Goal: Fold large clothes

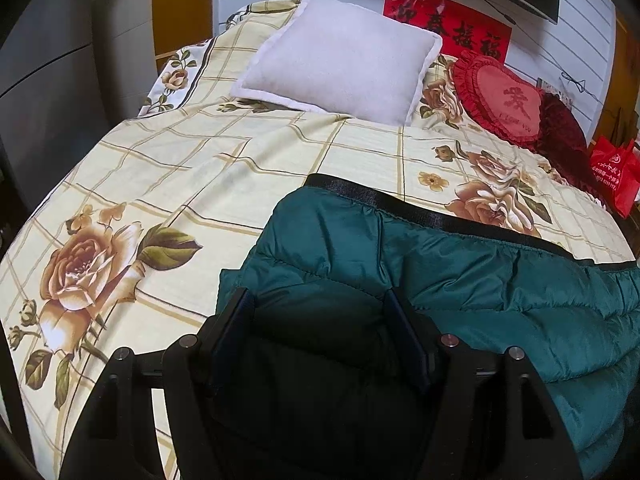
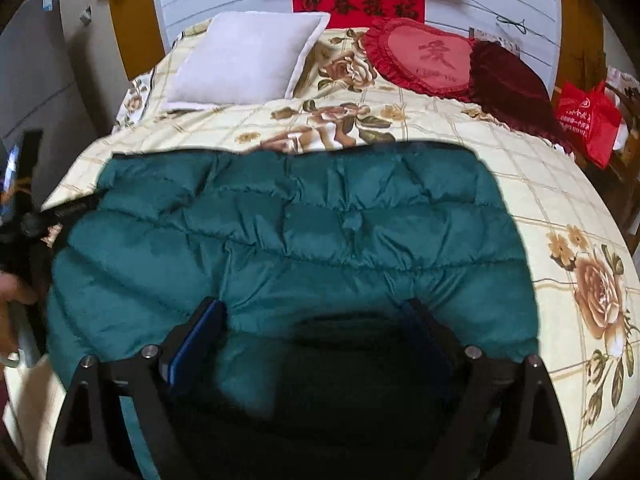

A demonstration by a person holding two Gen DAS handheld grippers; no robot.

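Observation:
A dark green quilted puffer jacket [image 1: 460, 276] lies flat on the bed, its black hem band [image 1: 420, 208] at the far edge. It fills the middle of the right wrist view [image 2: 280, 232]. My left gripper [image 1: 320, 300] is open, jaws wide apart, just above the jacket's left part. My right gripper [image 2: 314, 308] is open too, jaws wide apart over the jacket's near middle. Neither holds fabric. The left gripper shows at the left edge of the right wrist view [image 2: 24, 216].
The bed has a cream floral sheet [image 1: 160, 184]. At its head lie a white pillow [image 1: 340, 68], a red heart cushion [image 1: 500, 100] and a dark red cushion [image 2: 508, 80]. A red bag [image 2: 588, 120] sits beside the bed on the right. A grey cabinet [image 1: 40, 80] stands left.

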